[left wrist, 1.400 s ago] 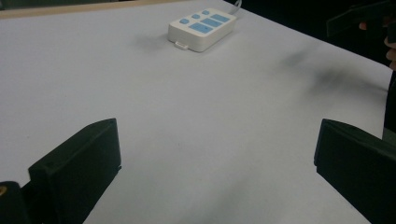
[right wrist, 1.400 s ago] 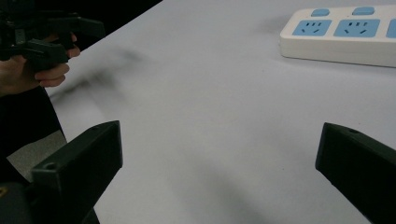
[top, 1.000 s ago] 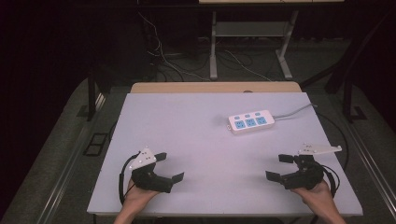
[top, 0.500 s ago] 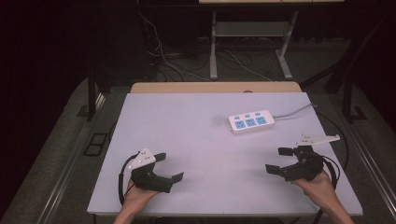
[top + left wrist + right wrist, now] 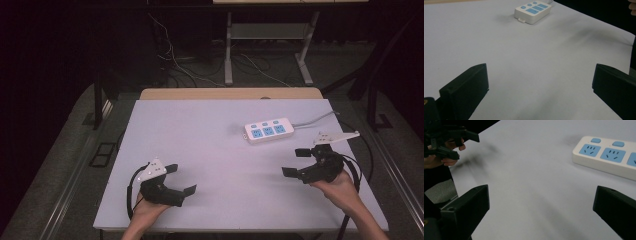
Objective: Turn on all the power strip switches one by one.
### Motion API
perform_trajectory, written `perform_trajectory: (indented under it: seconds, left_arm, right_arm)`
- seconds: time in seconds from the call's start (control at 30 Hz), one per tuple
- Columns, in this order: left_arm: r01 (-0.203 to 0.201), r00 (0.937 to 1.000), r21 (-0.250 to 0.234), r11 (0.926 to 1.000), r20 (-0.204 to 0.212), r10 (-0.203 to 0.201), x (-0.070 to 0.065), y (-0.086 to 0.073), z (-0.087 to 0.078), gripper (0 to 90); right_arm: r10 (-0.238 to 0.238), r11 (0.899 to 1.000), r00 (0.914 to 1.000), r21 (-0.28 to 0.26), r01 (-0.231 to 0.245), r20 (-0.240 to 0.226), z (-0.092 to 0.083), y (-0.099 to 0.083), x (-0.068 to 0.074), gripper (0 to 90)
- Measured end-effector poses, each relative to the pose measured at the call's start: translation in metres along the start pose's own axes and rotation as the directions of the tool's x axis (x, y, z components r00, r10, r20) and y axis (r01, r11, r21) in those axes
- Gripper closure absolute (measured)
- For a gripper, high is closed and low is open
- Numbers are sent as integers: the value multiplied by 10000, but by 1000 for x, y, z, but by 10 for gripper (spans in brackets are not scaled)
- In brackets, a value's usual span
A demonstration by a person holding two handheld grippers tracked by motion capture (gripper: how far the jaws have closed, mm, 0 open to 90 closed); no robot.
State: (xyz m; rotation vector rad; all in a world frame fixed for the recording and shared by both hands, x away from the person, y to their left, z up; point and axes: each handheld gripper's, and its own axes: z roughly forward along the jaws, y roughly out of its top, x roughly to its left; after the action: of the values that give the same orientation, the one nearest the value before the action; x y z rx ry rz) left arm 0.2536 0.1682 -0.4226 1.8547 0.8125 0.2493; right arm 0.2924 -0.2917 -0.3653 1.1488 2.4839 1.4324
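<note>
A white power strip (image 5: 268,130) with blue sockets lies flat on the white table (image 5: 210,145), right of centre; its grey cord runs off to the right. It also shows far off in the left gripper view as the power strip (image 5: 533,10) and close at upper right as the power strip (image 5: 607,153). My left gripper (image 5: 181,179) rests near the table's front left, open, nothing between its jaws. My right gripper (image 5: 296,161) is raised a little at the front right, open and empty, a short way in front of the strip. The other hand's gripper (image 5: 461,143) shows in the right gripper view.
A wooden strip (image 5: 230,93) borders the table's far edge. Behind it are metal desk legs (image 5: 229,47) and loose cables (image 5: 175,60) on the dark floor. A black cable (image 5: 361,150) loops by the table's right edge.
My right gripper has lifted and moved forward towards the power strip. The left gripper has stayed put.
</note>
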Motion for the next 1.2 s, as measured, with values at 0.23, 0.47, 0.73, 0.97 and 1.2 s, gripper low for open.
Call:
perform_trajectory:
  seconds: [0.23,0.47,0.73,0.97,1.2]
  left_arm:
    - [28,10000,-26,10000,-8,-28,1,0,-1,0]
    - [20,10000,-13,10000,10,-20,1,0,-1,0]
    - [-9,10000,77,10000,-6,9,1,-1,0,0]
    - [87,9999,42,10000,-103,-87,6,-1,-2,0]
    - [202,9996,-6,9998,-171,-202,9,-2,-3,0]
  right_arm:
    - [-327,9994,9995,108,327,0,2,20,0,5]
    - [-540,9980,9985,320,540,-24,7,35,-2,5]
    - [-648,9970,9979,432,648,-12,16,52,-10,5]
    - [-581,9968,9983,561,578,44,24,61,-18,5]
    - [-550,9963,9984,673,541,119,32,70,-26,5]
